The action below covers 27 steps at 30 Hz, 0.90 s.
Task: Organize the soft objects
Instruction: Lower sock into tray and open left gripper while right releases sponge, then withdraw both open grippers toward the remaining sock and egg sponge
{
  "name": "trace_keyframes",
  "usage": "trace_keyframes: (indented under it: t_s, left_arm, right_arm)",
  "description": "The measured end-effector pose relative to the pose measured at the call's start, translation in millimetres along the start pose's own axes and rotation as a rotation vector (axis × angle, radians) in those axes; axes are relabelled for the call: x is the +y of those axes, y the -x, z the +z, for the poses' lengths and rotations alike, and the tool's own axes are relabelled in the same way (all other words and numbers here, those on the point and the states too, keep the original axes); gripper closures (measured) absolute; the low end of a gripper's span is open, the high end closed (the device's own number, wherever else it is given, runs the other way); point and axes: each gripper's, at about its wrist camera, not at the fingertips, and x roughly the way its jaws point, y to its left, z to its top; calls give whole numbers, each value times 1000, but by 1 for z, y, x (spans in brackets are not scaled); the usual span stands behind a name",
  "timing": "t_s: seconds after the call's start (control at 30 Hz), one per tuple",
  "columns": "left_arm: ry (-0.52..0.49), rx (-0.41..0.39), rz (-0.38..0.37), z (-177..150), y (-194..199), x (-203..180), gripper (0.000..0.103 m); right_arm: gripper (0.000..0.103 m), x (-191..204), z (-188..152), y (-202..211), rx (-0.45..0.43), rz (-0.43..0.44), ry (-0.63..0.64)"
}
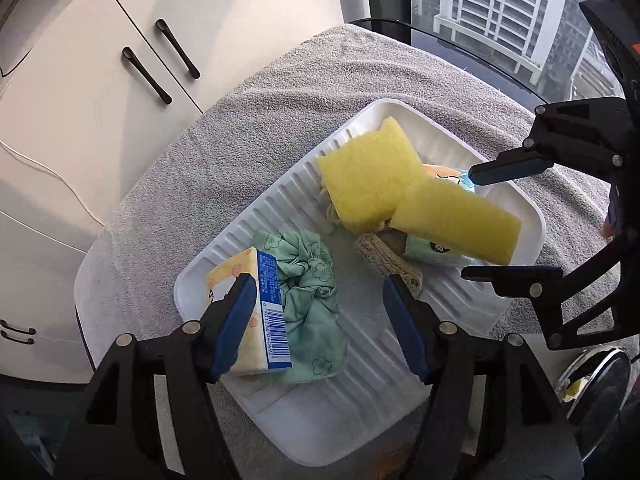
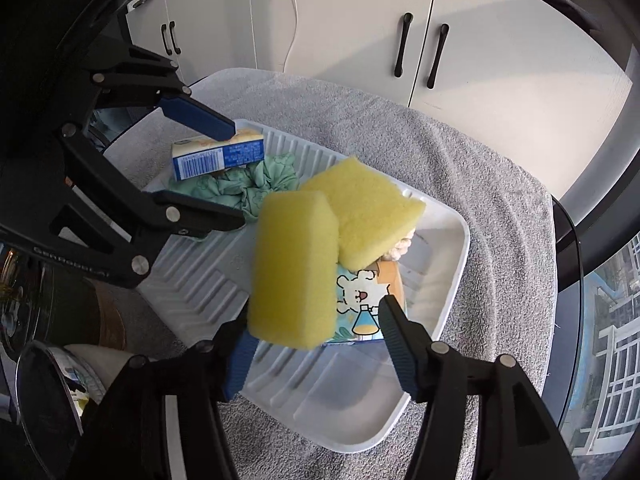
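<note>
A white ribbed tray [image 1: 360, 344] [image 2: 320, 396] holds soft things. Two yellow sponges [image 1: 368, 184] [image 1: 460, 224] lie stacked over a cartoon-printed tissue pack [image 2: 360, 304] and a knitted cloth [image 1: 384, 256]. A green cloth [image 1: 316, 292] [image 2: 256, 184] lies beside a yellow tissue pack with a blue barcode side [image 1: 264, 312] [image 2: 216, 158]. My left gripper [image 1: 320, 300] [image 2: 236, 172] is open over the green cloth, its left finger against the yellow pack. My right gripper [image 2: 316, 328] [image 1: 472, 220] is open, its jaws on either side of the nearer sponge [image 2: 296, 268].
The tray rests on a grey towel [image 1: 248, 128] [image 2: 480, 184] over a table. White cabinets with black handles [image 1: 160, 60] [image 2: 420, 52] stand behind. A window [image 1: 500, 8] shows buildings. A round mirror [image 2: 44, 408] sits at the lower left of the right wrist view.
</note>
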Motion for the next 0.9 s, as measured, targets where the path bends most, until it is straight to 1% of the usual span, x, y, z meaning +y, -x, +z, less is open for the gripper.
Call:
trace_keyframes:
  t_s: [0.1,0.17,0.27,0.3,0.43,0.47,0.5,0.57,0.67,0.83,0.9]
  left_arm:
    - [15,-22,6,-3,13,1,38]
    - [21,-34,9,-5,21,1,35]
    - [40,-48,13,-9,31,2,34]
    - [49,-53,13,-11,34,2,30]
    - [95,-92,21,-20,49,7,20]
    - [111,-103,27,-23,53,9,13]
    - [127,-115,30,-25,56,11,8]
    - [163,-135,30,-31,63,16,7]
    - [205,-149,38,-39,68,22,0]
    - [279,-178,40,-53,73,33,0]
    - [306,-192,40,-60,76,37,0]
  right_arm:
    - [41,-2,-6,7,-11,0,-18]
    - [40,-3,-9,11,-19,0,-29]
    - [39,-3,-14,18,-30,2,-49]
    - [38,-3,-16,21,-33,-1,-54]
    - [37,-7,-22,32,-49,-8,-80]
    - [35,-8,-23,35,-53,-10,-86]
    - [33,-10,-25,37,-56,-11,-94]
    - [30,-12,-28,42,-63,-14,-106]
    - [29,-12,-32,47,-69,-22,-109]
    - [25,-9,-33,52,-75,-40,-111]
    - [21,-9,-35,55,-80,-39,-116]
